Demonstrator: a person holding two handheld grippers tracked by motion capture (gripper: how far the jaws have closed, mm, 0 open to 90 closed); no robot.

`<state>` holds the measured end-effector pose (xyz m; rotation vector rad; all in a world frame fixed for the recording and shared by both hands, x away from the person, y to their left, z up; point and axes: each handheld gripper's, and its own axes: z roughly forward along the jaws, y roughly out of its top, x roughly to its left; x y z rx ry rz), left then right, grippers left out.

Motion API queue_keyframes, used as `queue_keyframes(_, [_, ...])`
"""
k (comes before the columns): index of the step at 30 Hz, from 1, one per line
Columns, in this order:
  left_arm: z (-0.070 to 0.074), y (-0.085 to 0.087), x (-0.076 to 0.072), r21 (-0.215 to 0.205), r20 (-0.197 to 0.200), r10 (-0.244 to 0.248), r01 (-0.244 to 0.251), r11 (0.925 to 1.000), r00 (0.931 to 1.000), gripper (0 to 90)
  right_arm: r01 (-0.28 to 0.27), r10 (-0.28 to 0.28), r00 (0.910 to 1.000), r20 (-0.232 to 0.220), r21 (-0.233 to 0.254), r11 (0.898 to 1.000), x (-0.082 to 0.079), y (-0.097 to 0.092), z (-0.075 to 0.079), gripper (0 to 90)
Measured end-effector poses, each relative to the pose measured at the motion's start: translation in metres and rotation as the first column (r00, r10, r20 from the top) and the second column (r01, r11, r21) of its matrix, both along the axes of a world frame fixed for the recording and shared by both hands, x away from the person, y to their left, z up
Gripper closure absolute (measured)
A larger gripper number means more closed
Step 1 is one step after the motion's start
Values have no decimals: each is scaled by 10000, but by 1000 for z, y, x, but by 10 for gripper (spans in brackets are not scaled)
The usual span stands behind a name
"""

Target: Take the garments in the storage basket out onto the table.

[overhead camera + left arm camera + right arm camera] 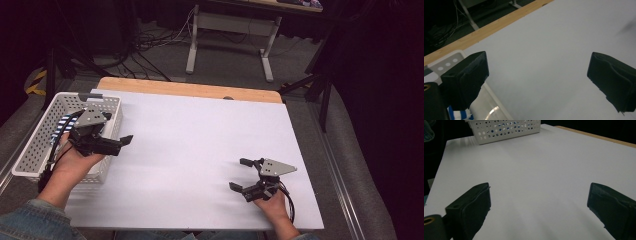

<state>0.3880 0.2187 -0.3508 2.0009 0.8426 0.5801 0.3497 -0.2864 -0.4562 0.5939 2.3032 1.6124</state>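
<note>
Holding white perforated basket (37, 145) (blue-striped cloth (64, 124) inside), near left hand-held gripper (119, 143)

Perforated white plastic basket (35, 145), matt

table: white sheet (200, 150) over a wooden top, bare wood strip (190, 89) at far edge | floor: grey carpet (165, 60) | far: desk on white metal legs (230, 35), loose cables (150, 42) at its left | far left: yellow-black hazard tape (36, 82) | light: dim, dark surroundings
</note>
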Motion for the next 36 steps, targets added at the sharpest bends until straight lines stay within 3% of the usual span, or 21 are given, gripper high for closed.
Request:
queue_keyframes(5, [-2,15,11,207,-236,447,-442,9988,9987,52,-22,22,10000,10,-9,10000,0,0,0,55])
queue_keyframes(14, [-6,35,26,320,-590,831,-813,9962,9948,61,-45,45,10000,-13,10,10000,0,0,0,53])
queue_keyframes(22, [-11,54,40,552,-1121,1505,-1451,9879,9822,59,-76,76,10000,-39,46,10000,1,0,0,53])
queue_keyframes(24, [-15,62,46,654,-1363,1854,-1779,9819,9732,59,-76,76,10000,-50,42,10000,1,0,0,53])
queue_keyframes(25, [-15,62,46,654,-1363,1854,-1779,9819,9732,59,-76,76,10000,-50,42,10000,1,0,0,53])
queue_keyframes(27, [-19,69,50,659,-1647,2159,-2077,9760,9624,60,-110,111,9999,-73,54,9999,0,0,0,53])
queue_keyframes(28, [-23,75,54,627,-1910,2343,-2264,9720,9532,63,-120,121,9999,-72,60,9999,0,0,0,53])
queue_keyframes(29, [-23,75,54,627,-1910,2343,-2264,9720,9532,63,-119,119,9999,-71,45,9999,0,0,0,53])
queue_keyframes(32, [-29,82,60,744,-2222,2696,-2594,9629,9370,56,-138,139,9999,-73,65,9999,0,0,0,53])
queue_keyframes(34, [-33,86,64,867,-2484,2964,-2836,9550,9222,48,-147,147,9999,-80,69,9999,0,0,0,53])
queue_keyframes(36, [-38,89,68,901,-2746,3353,-3230,9421,9012,53,-166,167,9998,-89,79,9998,1,1,-1,53])
